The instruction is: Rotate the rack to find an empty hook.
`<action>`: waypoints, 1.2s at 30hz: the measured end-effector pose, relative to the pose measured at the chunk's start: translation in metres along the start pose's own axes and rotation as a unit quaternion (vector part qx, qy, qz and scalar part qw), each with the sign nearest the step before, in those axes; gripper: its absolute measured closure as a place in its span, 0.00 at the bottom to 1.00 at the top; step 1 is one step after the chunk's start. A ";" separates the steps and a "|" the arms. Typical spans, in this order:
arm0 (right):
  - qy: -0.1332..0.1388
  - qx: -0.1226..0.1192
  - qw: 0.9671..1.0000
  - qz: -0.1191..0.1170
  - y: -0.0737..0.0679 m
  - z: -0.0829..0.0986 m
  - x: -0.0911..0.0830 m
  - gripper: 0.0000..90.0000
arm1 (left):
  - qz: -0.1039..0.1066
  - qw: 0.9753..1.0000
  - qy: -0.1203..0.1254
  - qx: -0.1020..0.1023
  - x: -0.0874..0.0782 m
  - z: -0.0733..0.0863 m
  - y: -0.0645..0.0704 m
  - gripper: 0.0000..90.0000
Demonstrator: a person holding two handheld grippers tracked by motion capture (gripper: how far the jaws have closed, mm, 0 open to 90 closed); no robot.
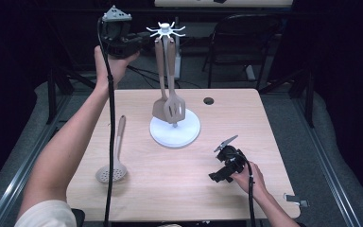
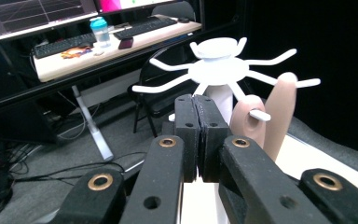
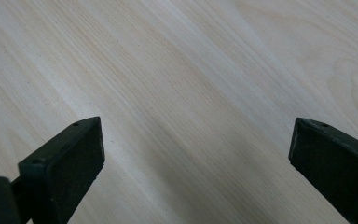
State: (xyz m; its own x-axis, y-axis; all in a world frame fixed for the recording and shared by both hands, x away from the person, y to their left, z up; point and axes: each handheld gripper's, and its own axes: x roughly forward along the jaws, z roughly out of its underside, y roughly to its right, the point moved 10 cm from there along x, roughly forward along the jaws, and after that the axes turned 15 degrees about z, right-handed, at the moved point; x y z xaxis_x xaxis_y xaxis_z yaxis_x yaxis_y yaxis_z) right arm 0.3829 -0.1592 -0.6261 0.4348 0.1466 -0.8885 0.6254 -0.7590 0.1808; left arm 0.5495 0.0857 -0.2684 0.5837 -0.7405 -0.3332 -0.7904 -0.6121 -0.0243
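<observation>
A white utensil stand (image 1: pixel 175 131) with a round base rises at the middle of the wooden table (image 1: pixel 227 118); its hook crown (image 1: pixel 165 30) carries two brown turners, a solid one (image 1: pixel 159 108) and a slotted one (image 1: pixel 175 108). A brown skimmer (image 1: pixel 112 171) lies flat on the table's left side. My left gripper (image 1: pixel 139 41) is held high just left of the crown, its jaws shut on nothing (image 2: pixel 198 135), with the crown (image 2: pixel 219 70) and both handles (image 2: pixel 279 112) right behind them. My right gripper (image 1: pixel 223 166) rests low at the table's right front, open above bare wood (image 3: pixel 196 158).
A black chair (image 1: pixel 246 42) stands behind the table. There is a round cable hole (image 1: pixel 208 100) near the table's far edge and a small metal clip (image 1: pixel 297 199) at its front right corner. A desk with keyboards and a bottle (image 2: pixel 101 30) stands farther back.
</observation>
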 end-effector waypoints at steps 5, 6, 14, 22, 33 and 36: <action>-0.001 -0.001 1.000 0.002 0.001 0.000 0.001 0.03 | -0.008 1.000 0.000 0.005 0.002 -0.001 -0.003 1.00; 0.001 0.002 1.000 0.000 0.000 0.000 0.001 0.03 | -0.009 1.000 -0.001 0.004 0.003 -0.002 -0.004 1.00; 0.005 0.008 1.000 -0.002 -0.002 -0.001 0.001 0.04 | -0.011 1.000 0.008 0.004 0.005 -0.003 -0.010 1.00; -0.003 -0.003 1.000 0.001 0.001 0.001 0.000 0.04 | -0.011 1.000 0.002 0.014 -0.004 0.003 -0.002 1.00; 0.002 0.007 1.000 -0.003 -0.002 -0.001 0.000 0.04 | 0.014 0.999 -0.016 0.028 -0.009 0.012 0.023 1.00; -0.001 -0.002 1.000 0.004 0.001 0.000 0.000 0.04 | 0.023 0.999 -0.015 0.035 -0.008 0.010 0.032 1.00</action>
State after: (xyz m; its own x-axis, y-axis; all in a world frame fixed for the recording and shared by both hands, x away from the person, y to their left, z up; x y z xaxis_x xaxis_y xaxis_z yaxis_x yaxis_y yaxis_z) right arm 0.3836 -0.1604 -0.6259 0.4373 0.1393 -0.8884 0.6244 -0.7580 0.1885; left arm 0.5181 0.0749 -0.2759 0.5409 -0.7581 -0.3644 -0.8282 -0.5555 -0.0737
